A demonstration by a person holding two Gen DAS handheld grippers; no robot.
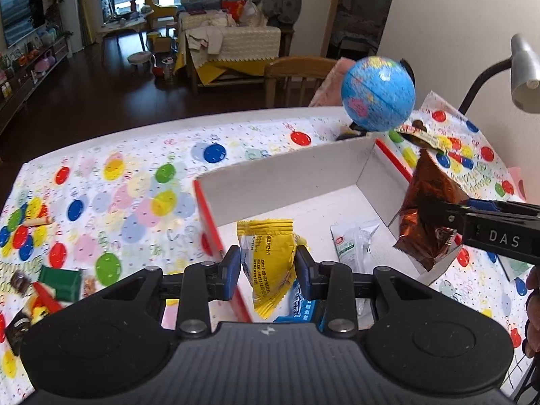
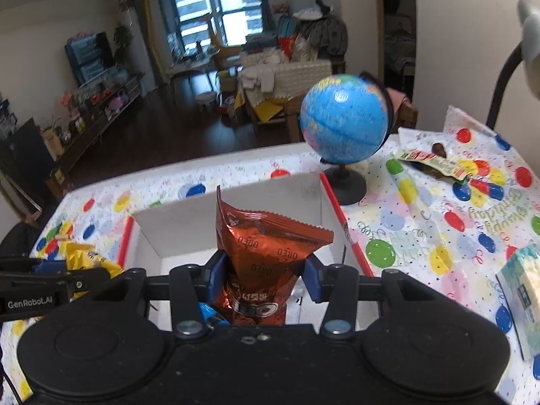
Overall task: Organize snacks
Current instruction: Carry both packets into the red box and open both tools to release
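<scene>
The yellow packet (image 1: pixel 268 263) is a crinkled foil snack wrapper with dark print and zigzag-cut ends, pinched at its middle between the blue pads of the left gripper (image 1: pixel 268 268). It hangs over the near end of the box (image 1: pixel 287 175), above a blue packet (image 1: pixel 298 308) lying at the box's near edge. The copper packet (image 2: pixel 261 270) is shiny reddish-brown foil printed with "OREO", also zigzag-edged; the right gripper (image 2: pixel 261 278) is clamped on its lower half, so the top stands up above the pads. In the left view this packet sits over the box's right wall.

The box is white cardboard with red outer edges, open at the top. On its floor lies a white sachet (image 1: pixel 352 243) with green print.

The box rests on a table under a cloth (image 1: pixel 135 182) patterned with coloured balloons. To the left on the cloth lie small toys, among them a green block (image 1: pixel 62 281). Behind the box stands a blue globe (image 2: pixel 344 118) on a black stand, with a chocolate wrapper (image 2: pixel 435 162) just right of it and a pale box (image 2: pixel 521 297) near the right edge. A grey lamp (image 1: pixel 523 71) bends in from the right.

Beyond the table, a dark wood floor leads to a wooden chair (image 1: pixel 297 77), a cluttered sofa, a TV and a window.
</scene>
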